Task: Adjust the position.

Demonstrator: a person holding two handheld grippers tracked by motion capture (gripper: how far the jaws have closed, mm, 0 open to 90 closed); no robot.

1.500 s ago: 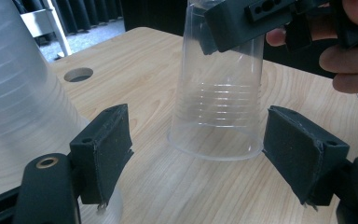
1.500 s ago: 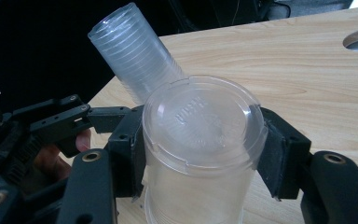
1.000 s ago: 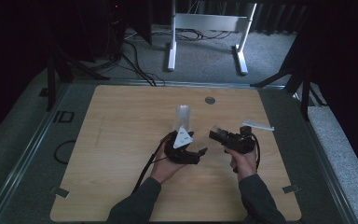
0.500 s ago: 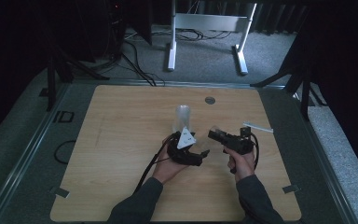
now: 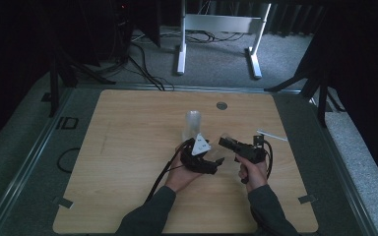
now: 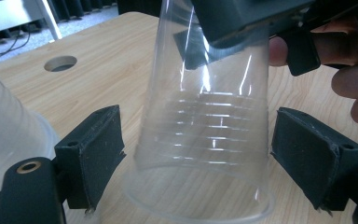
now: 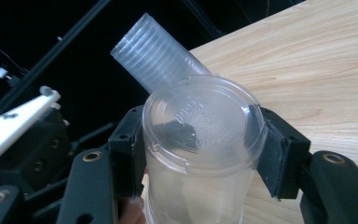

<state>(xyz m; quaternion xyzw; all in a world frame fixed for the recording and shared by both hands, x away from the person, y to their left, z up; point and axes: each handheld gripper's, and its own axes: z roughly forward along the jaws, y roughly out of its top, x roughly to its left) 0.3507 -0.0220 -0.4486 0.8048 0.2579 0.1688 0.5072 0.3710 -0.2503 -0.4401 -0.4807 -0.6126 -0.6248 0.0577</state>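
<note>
1. Standing on the wooden table [image 5: 128,147], just left of centre, is a stack of clear cups [image 5: 193,125]. It rises just beyond the left gripper, and the right gripper view shows it as a ribbed column [image 7: 156,56].
2. The left gripper [image 6: 198,158] sits just in front of that stack, held in the person's left hand [image 5: 179,172]. Its jaws have just been opening and now stand wide. A single clear plastic cup [image 6: 205,116] hangs between them, mouth toward this gripper, with a gap on each side, so neither pad presses it.
3. That single cup is between the two grippers, above the table near its middle. In the high view it is too faint to make out clearly.
4. The right gripper [image 7: 200,154], in the person's right hand [image 5: 251,169], is closed on the cup's base end. Both black pads press its sides just below the flat bottom disc [image 7: 200,121].
5. A thin white strip [image 5: 271,135] lies on the table beyond the right gripper, well apart from the cups.
</note>
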